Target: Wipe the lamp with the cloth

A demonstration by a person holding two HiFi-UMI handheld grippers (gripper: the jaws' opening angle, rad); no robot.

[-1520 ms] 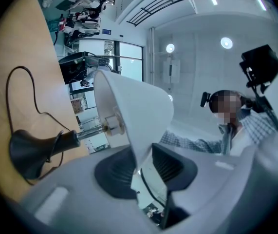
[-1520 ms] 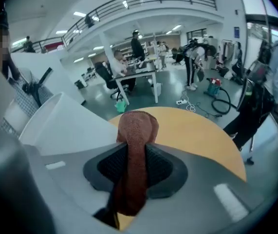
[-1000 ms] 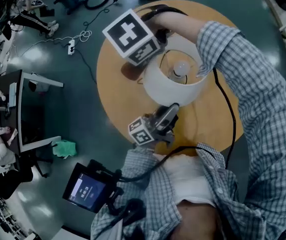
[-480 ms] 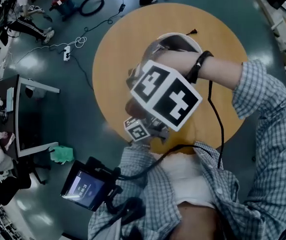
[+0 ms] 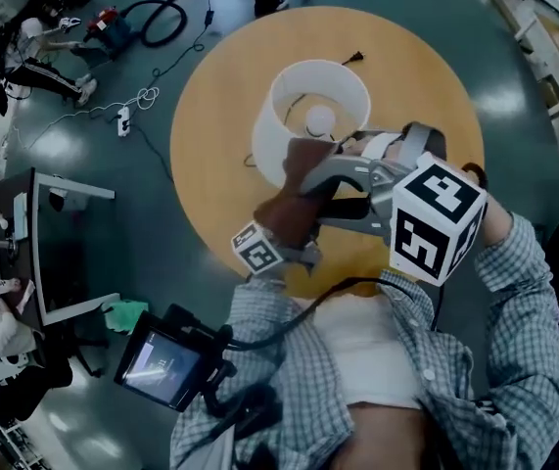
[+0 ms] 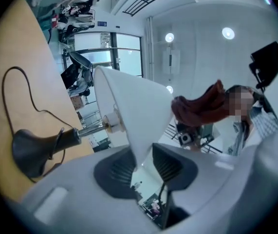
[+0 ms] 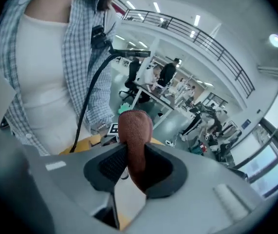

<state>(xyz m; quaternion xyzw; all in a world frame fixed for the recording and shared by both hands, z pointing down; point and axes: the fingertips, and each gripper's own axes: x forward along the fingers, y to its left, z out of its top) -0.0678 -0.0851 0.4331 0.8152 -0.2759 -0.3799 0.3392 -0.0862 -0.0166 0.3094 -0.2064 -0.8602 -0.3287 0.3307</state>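
The lamp's white shade (image 5: 308,116) stands tilted on the round wooden table (image 5: 210,174), its bulb (image 5: 320,118) showing inside. My left gripper (image 6: 143,161) is shut on the shade's (image 6: 134,111) lower rim; its marker cube (image 5: 258,250) shows near the table's front edge. The lamp's black base (image 6: 29,150) and cord lie on the table. My right gripper (image 5: 308,186) reaches in from the right, shut on a reddish-brown cloth (image 5: 294,194), (image 7: 135,140). The cloth hangs against the near side of the shade and hides the left gripper's tips in the head view.
The lamp's plug (image 5: 354,59) lies at the table's far edge. A handheld screen (image 5: 160,365) hangs at the person's waist. Desks (image 5: 54,233), cables and a green rag (image 5: 127,313) are on the floor to the left.
My right gripper swung from the far left of the shade, over the lamp, to its near right side, bringing the cloth onto the near side. The left gripper kept its hold.
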